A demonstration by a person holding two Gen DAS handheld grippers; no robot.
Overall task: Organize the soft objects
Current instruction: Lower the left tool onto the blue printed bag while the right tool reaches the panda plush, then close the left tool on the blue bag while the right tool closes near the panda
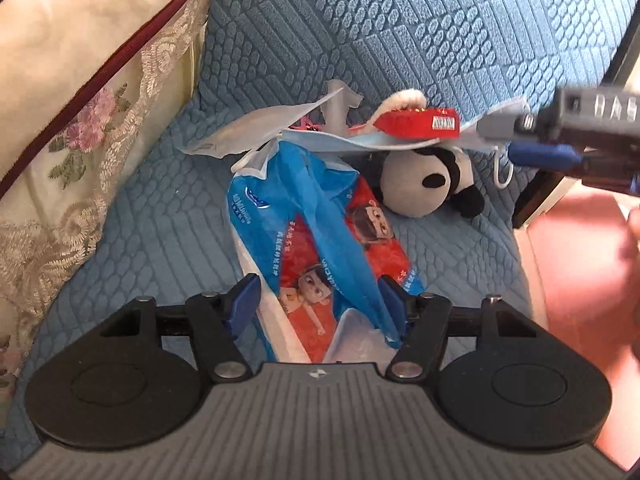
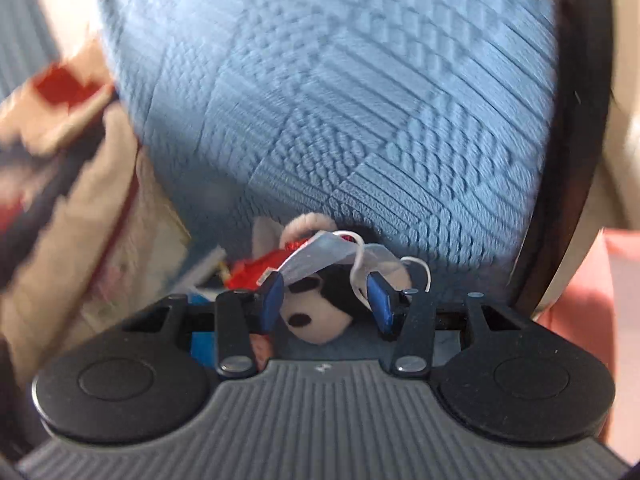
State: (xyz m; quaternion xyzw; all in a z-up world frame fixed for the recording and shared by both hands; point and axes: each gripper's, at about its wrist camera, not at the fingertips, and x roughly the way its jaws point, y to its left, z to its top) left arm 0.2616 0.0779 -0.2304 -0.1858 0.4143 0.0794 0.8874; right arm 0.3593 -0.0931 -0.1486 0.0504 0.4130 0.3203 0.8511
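**Both grippers closing in on the sofa pile**

Since everything soft is heaped in 1 spot on the blue quilted sofa cushion [image 1: 400, 32], both grippers are working the same little pile. The left gripper [image 1: 318, 300] has its 2 blue pads either side of the blue and red tissue pack [image 1: 304, 248]; the right pad looks like it's touching the wrapper, the left one seems to stand just clear, so I'd call it open around the pack, not clamped yet.

The right gripper [image 2: 326, 300] also stands open, straddling the panda plush [image 2: 316, 312], with a pale blue face mask [image 2: 320, 258] draped over the panda's top, its ear loop hanging by the right pad. Which of the 2 it's going for, I can't tell.

A red packet [image 1: 416, 120] sits on top of the mask, so lifting the mask probably tips it. The embroidered pillow [image 1: 80, 80] leans at the far left, out of the way.
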